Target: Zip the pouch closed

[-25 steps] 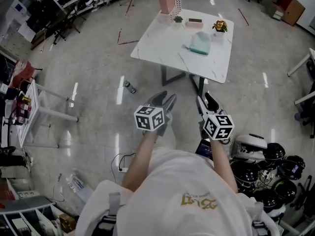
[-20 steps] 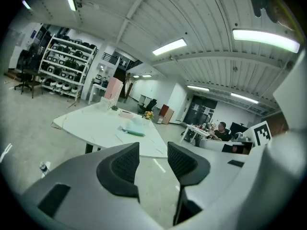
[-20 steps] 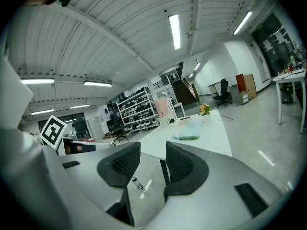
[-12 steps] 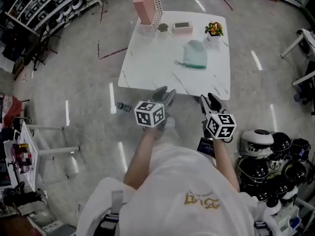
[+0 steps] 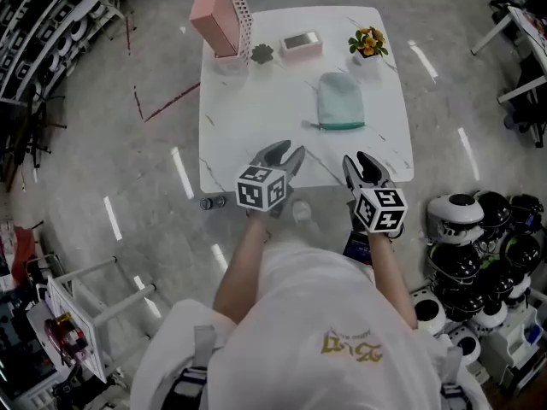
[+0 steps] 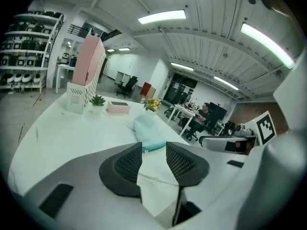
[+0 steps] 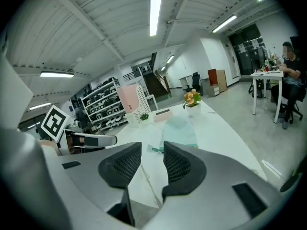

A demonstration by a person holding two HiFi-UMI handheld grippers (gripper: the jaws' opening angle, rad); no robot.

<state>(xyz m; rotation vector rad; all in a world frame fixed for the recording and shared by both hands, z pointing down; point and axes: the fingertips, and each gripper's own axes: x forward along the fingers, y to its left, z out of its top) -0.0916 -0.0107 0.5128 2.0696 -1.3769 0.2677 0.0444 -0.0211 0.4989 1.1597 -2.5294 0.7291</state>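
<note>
On the table: pouch lies flat, untouched.
Left gripper: jaws closing, nothing between; pouch at 1 o'clock, well apart.
Right gripper: jaws apart, empty; pouch at 12 o'clock.

pouch: mint green, soft, rounded far end
pose: flat, darker teal edge on the near side
spot: table, right of middle
zip: can't really tell from here

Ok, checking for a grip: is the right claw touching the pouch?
Apart. Head view shows bare tabletop between the right claw and the pouch.
</note>
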